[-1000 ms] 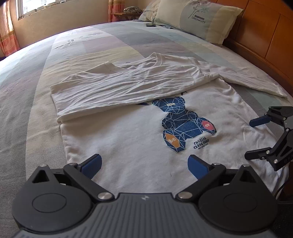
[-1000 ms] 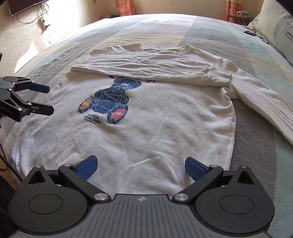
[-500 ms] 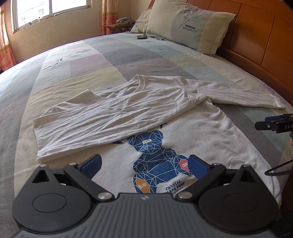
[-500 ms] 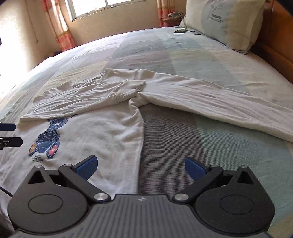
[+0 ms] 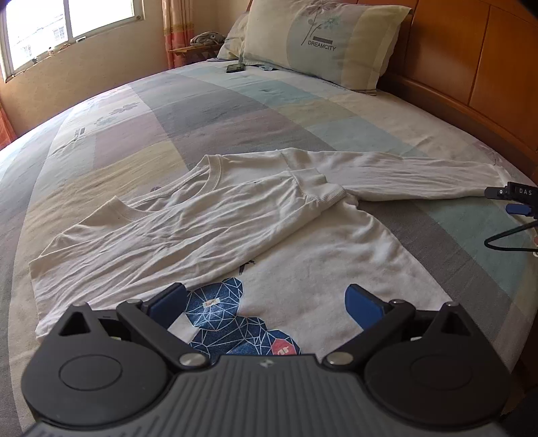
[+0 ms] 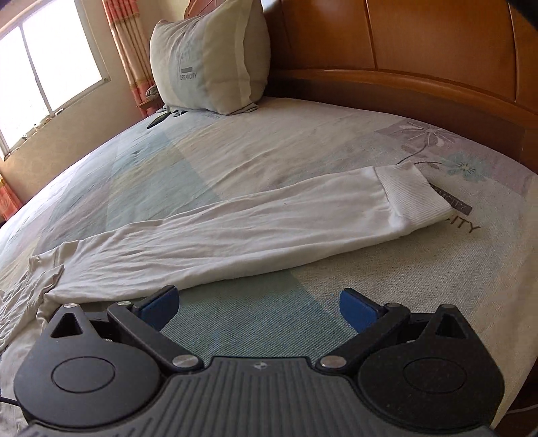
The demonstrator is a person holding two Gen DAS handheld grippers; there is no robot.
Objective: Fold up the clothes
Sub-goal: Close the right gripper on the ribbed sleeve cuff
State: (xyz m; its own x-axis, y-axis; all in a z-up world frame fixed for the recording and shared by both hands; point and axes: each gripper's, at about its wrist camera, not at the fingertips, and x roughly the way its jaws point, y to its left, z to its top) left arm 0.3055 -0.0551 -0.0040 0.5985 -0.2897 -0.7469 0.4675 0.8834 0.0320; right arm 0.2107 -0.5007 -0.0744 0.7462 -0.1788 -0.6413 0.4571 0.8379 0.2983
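Observation:
A white long-sleeved shirt (image 5: 322, 248) with a blue bear print (image 5: 228, 312) lies flat on the bed. One sleeve (image 5: 188, 235) is folded across the chest. The other sleeve (image 6: 255, 228) stretches out toward the headboard, its ribbed cuff (image 6: 410, 195) at the far end. My left gripper (image 5: 265, 302) hovers open over the bear print, holding nothing. My right gripper (image 6: 259, 306) is open above the bedsheet just short of the outstretched sleeve; in the left wrist view its fingers (image 5: 514, 198) show at the right edge, near the cuff.
The patchwork bedsheet (image 5: 235, 107) covers a wide bed. A pillow (image 5: 322, 40) leans on the wooden headboard (image 6: 437, 60). A dark remote (image 5: 235, 68) lies near the pillow. A window (image 5: 67, 23) and curtains are at the back left.
Both grippers have moved toward the headboard. The right one swung from the shirt's body to face the outstretched sleeve. The shirt has not moved.

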